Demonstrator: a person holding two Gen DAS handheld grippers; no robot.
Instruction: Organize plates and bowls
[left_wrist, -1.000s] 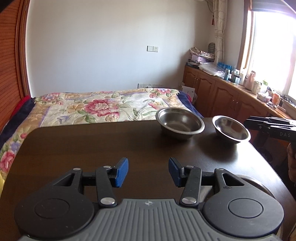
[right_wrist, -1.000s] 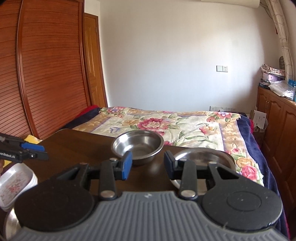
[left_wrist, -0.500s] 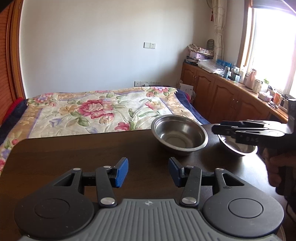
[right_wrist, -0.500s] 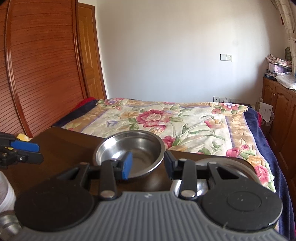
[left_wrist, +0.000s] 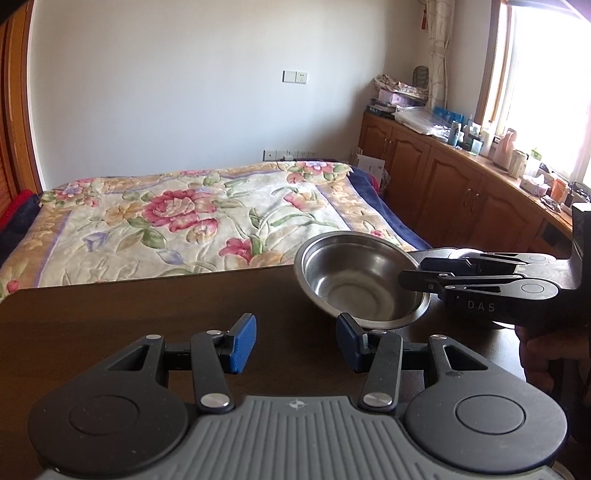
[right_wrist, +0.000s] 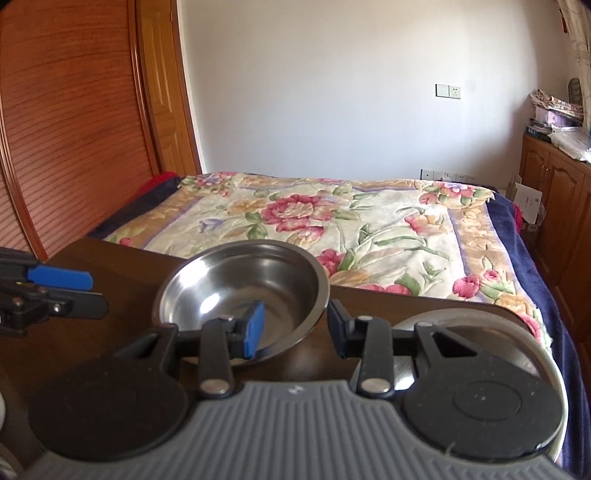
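Observation:
A steel bowl (left_wrist: 362, 280) (right_wrist: 236, 291) stands on the dark wooden table (left_wrist: 129, 314) near its far edge. My right gripper (right_wrist: 295, 328) is open and straddles the bowl's rim: one blue pad sits inside the bowl, the other finger stays outside. In the left wrist view the right gripper (left_wrist: 413, 275) reaches in from the right over the rim. My left gripper (left_wrist: 295, 343) is open and holds nothing, just short of the bowl's near side. A second steel bowl (right_wrist: 480, 321) lies under the right gripper's body, mostly hidden.
Past the table's far edge lies a bed with a floral quilt (left_wrist: 184, 221). Wooden cabinets (left_wrist: 461, 184) with cluttered tops line the right wall. A wooden wardrobe (right_wrist: 74, 129) stands on the left. A hand (left_wrist: 546, 354) holds the right gripper.
The right gripper moved forward and left until its jaws straddle the bowl's rim. The left gripper came closer to the same bowl. Both stayed open.

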